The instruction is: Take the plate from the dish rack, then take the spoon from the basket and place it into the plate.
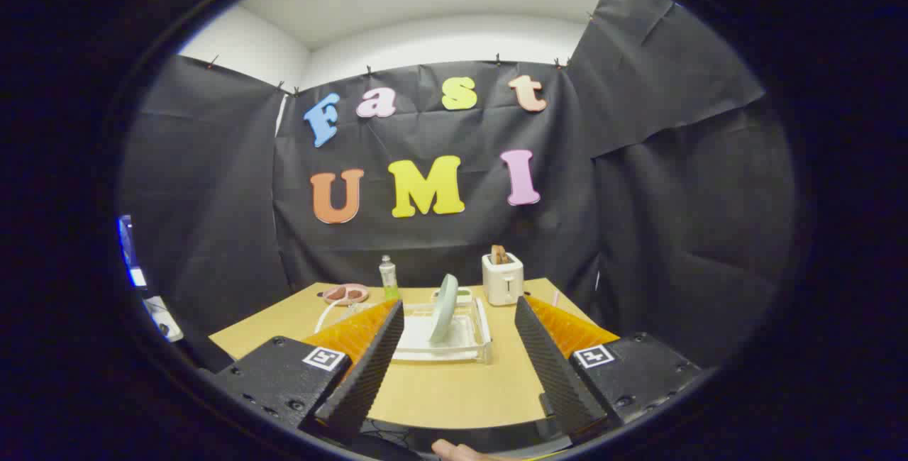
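Gripper view. My gripper (460,319) hangs above the near part of the wooden table (454,393), its two fingers spread wide and holding nothing; the gap between them frames the work ahead. Beyond the fingertips, roughly centred in that gap, stands the clear dish rack (474,347), and in it the pale green plate (444,308) stands on edge, tilted slightly, so that its rim offers itself to a pinch from above or from the front. I judge this wide opening to be a readiness for that rim, the first step of the task not yet begun. Behind the rack sits a small whitish container (462,296), possibly the basket; I cannot make out a spoon in it. To its right stands a white toaster (502,279) with bread in its slots. To the left are a bottle (388,278) and a pink dish (345,294), well apart from my path. A fingertip (454,451) of the hand holding me shows below the fingers.
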The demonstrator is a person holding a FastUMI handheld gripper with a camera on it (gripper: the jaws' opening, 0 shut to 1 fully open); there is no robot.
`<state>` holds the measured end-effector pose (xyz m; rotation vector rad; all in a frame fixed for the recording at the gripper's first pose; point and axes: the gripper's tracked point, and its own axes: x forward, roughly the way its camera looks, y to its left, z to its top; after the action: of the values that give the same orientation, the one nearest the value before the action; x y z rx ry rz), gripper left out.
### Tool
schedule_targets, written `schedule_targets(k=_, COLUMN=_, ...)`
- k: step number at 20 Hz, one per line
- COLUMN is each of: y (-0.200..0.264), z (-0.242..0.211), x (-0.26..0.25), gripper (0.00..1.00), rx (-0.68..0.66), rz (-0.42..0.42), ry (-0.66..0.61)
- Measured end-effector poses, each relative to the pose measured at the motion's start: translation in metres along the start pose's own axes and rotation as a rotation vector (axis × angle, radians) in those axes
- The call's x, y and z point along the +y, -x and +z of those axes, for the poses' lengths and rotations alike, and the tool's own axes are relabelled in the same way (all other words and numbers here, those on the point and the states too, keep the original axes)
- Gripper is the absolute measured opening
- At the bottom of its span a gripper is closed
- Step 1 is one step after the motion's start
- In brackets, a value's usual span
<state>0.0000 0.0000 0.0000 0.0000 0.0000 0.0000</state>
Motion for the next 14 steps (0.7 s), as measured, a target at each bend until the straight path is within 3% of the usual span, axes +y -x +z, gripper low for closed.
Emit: schedule_targets(k=14, y=-0.0079, z=-0.0008, x=-0.0095, gripper=1.00, rx=-0.010, rz=0.035, ry=-0.009)
